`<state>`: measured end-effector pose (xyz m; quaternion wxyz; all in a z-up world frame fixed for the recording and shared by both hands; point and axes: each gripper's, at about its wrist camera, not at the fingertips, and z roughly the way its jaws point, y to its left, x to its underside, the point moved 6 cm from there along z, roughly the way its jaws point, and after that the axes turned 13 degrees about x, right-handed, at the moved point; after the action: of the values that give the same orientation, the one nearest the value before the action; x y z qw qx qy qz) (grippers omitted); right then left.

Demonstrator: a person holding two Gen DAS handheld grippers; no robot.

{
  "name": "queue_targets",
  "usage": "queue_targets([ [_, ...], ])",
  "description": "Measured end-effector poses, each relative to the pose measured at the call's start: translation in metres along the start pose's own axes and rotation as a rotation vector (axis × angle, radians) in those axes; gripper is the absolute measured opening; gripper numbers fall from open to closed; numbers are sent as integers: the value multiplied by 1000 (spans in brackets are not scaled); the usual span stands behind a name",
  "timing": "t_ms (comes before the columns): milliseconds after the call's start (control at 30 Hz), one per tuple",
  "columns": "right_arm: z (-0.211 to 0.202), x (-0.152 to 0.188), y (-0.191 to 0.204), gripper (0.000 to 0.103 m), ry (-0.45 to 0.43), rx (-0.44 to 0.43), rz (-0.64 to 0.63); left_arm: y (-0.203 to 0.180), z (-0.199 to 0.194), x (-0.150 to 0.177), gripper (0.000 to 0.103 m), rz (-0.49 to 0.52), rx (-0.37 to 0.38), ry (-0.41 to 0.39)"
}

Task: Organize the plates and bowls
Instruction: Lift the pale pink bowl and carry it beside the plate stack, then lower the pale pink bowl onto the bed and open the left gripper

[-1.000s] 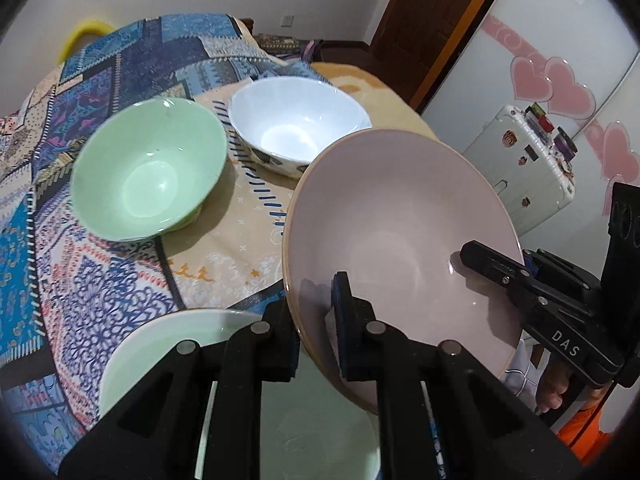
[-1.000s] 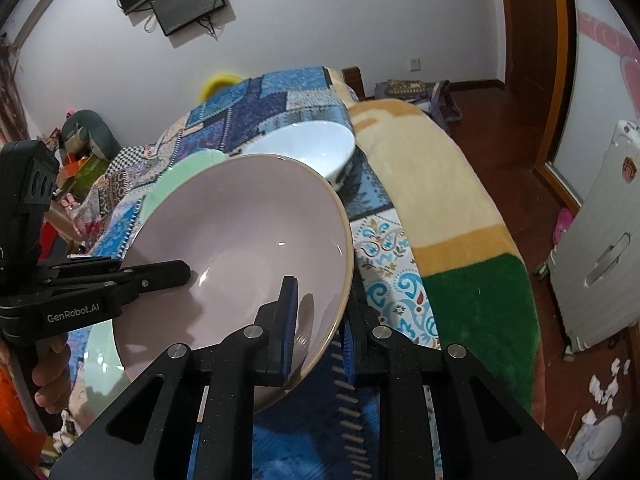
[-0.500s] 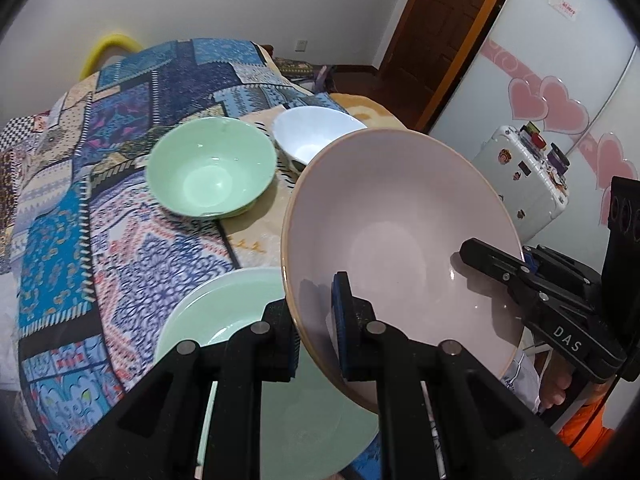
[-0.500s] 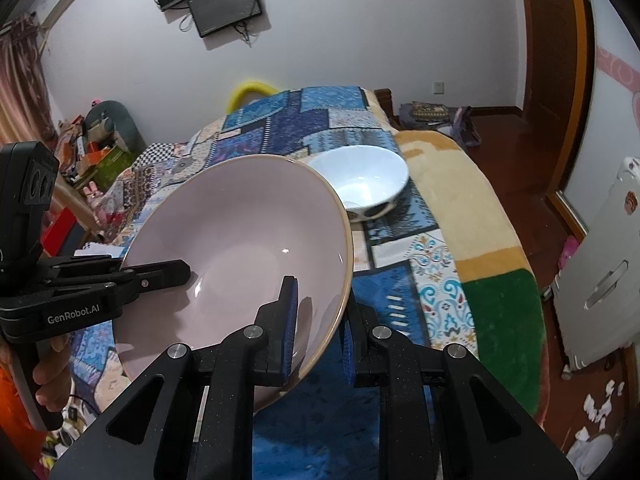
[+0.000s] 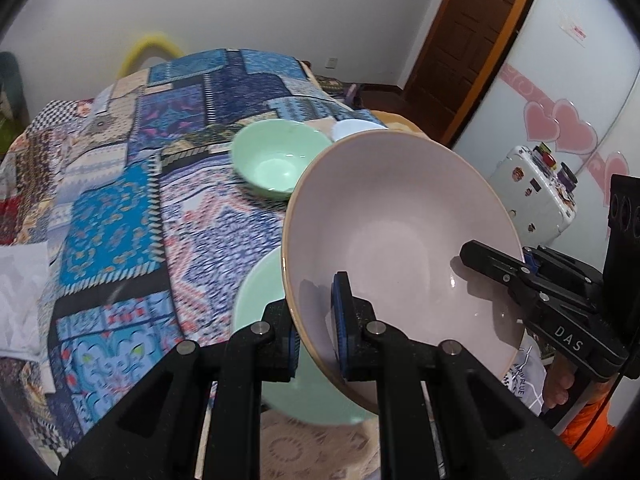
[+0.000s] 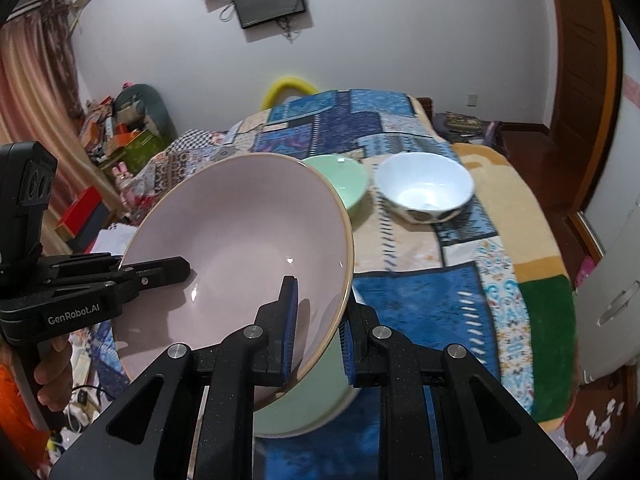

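The pink plate [image 5: 400,248] hung tilted at centre frame above a green plate [image 5: 260,304], its rim pinched on opposite sides by the left tongs [image 5: 316,336] and the right tongs [image 6: 316,328], both clamped shut on it.

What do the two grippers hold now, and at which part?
Both hold the pink bowl by its rim: the left gripper at one side, the right gripper at the opposite side.

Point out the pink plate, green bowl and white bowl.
pink plate [image 6: 240,240]: right wrist view, inner surface.
green bowl [image 5: 276,164]: left wrist view, inside bottom.
white bowl [image 6: 424,190]: right wrist view, inside.
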<state>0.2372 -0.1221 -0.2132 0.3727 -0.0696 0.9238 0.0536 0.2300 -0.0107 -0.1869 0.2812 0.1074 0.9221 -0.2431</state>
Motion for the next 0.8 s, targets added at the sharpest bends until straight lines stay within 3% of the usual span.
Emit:
queue_targets([
  [400,5,11,71,17,22,-83,-85,52,-60,37,14,-63,-80,-48],
  [800,23,22,125,17,69,-152,-147,103,-89,69,14,-152,-132,-62],
])
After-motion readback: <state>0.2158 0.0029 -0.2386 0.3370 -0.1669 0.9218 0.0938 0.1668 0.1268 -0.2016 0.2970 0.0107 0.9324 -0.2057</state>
